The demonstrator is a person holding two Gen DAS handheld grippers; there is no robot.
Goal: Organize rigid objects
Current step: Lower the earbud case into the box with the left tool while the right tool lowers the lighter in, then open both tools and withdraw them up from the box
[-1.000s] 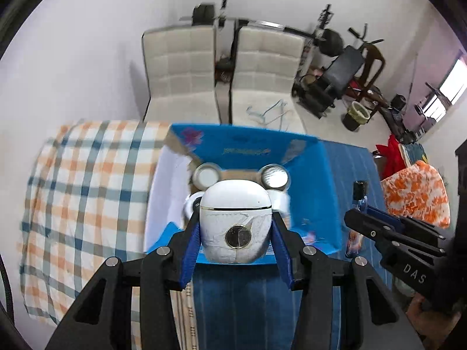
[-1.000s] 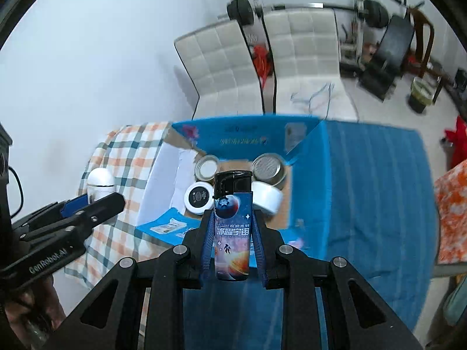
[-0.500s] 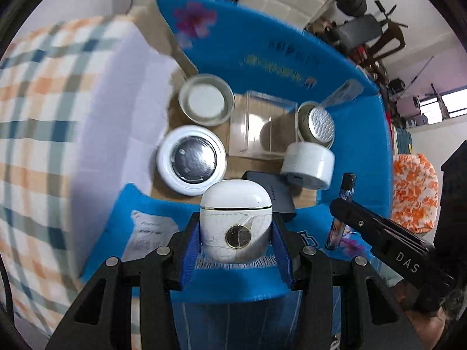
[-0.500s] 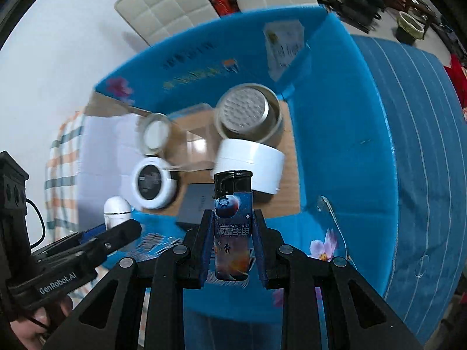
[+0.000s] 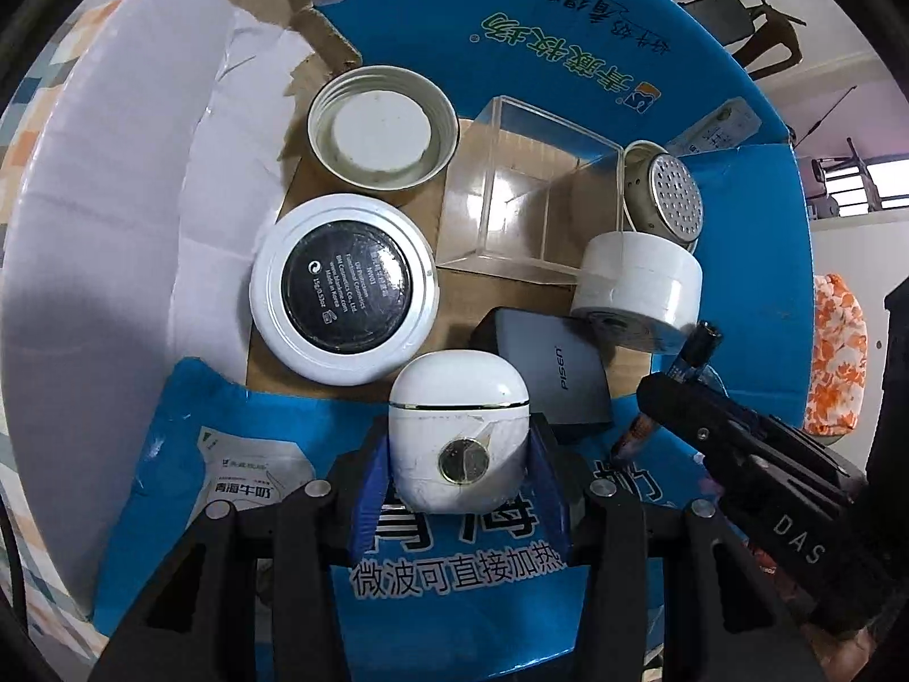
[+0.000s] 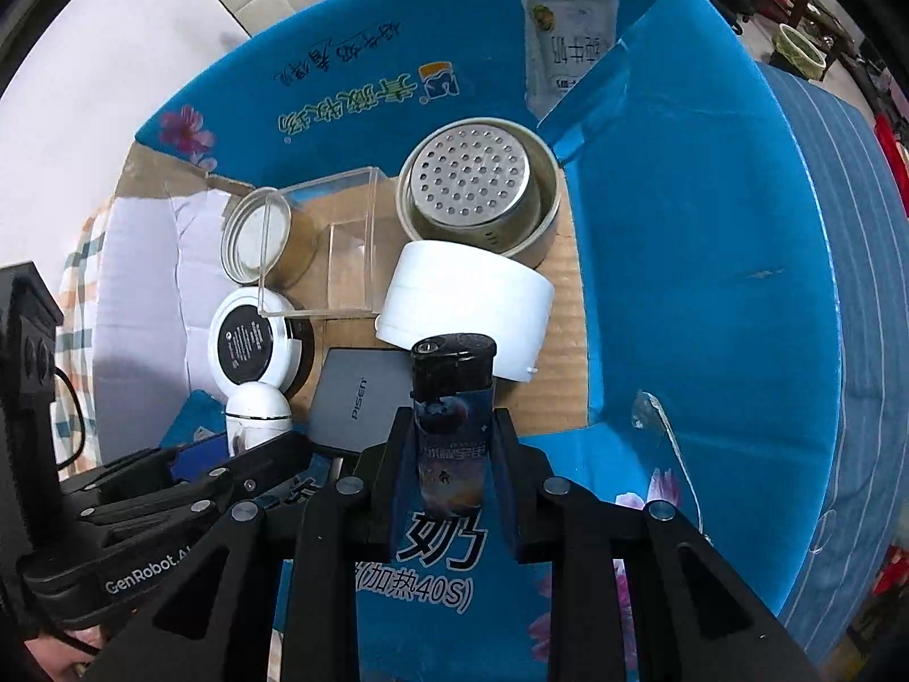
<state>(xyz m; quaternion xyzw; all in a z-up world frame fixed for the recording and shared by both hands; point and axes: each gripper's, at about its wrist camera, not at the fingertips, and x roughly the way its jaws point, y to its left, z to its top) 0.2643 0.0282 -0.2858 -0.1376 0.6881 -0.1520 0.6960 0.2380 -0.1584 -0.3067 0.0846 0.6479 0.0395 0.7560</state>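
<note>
both claws have dropped from above the chairs and tablecloth to just over the open blue box (image 5: 568, 57), whose contents now fill both views; the left claw (image 5: 460, 454) pinches a white earbud case (image 5: 459, 426) upright between its blue pads, hanging over the near edge of the box beside a round white jar (image 5: 343, 295) and a grey charger (image 5: 551, 375); the right claw (image 6: 451, 454) pinches a lighter (image 6: 453, 398), black cap up, above the same near edge, with a white tub (image 6: 466, 295) just beyond it and a metal strainer cup (image 6: 477, 187) behind that; a clear plastic case (image 5: 522, 199) and a metal lid (image 5: 383, 133) sit further in; the floor of the box looks crowded, so each piece probably wants a bare patch of cardboard, lowered straight and let go only once it rests, lest the lighter tip onto the tub or the case roll against the jar
</note>
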